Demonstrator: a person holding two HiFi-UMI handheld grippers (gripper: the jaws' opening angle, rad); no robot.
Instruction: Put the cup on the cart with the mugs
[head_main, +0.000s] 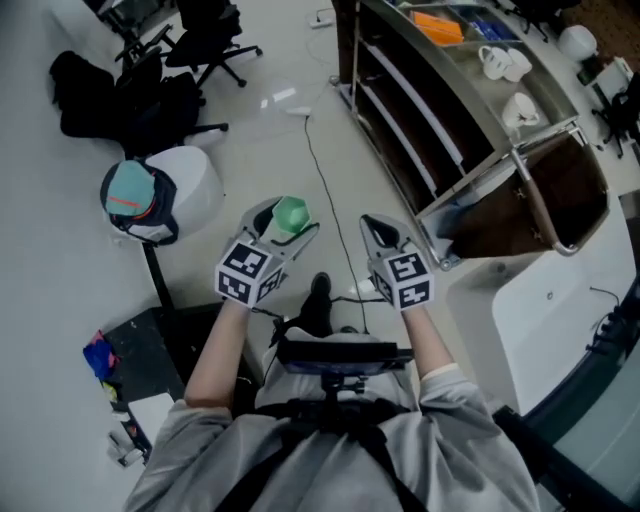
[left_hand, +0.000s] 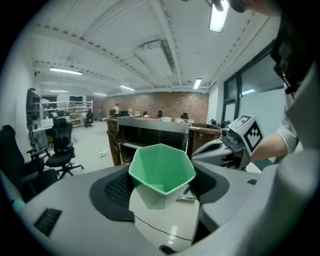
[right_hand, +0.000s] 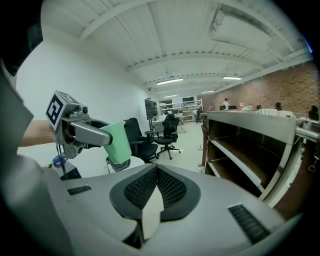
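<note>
A green cup (head_main: 290, 213) with a white lower body sits upright between the jaws of my left gripper (head_main: 285, 226), which is shut on it. From the left gripper view the cup (left_hand: 162, 172) fills the gap of the left gripper (left_hand: 162, 187), its faceted mouth open upward. My right gripper (head_main: 383, 232) hangs beside it, shut and empty; its pads meet in the right gripper view (right_hand: 152, 195). The cart (head_main: 470, 110) stands ahead to the right, with white mugs (head_main: 503, 62) on its top shelf. Both grippers are short of the cart, over the floor.
Office chairs (head_main: 200, 40) and a black bag (head_main: 85, 90) stand at the far left. A white stool with a teal cap (head_main: 150, 200) is close on the left. A cable (head_main: 320, 180) runs across the floor. A white table (head_main: 560, 310) sits at the right.
</note>
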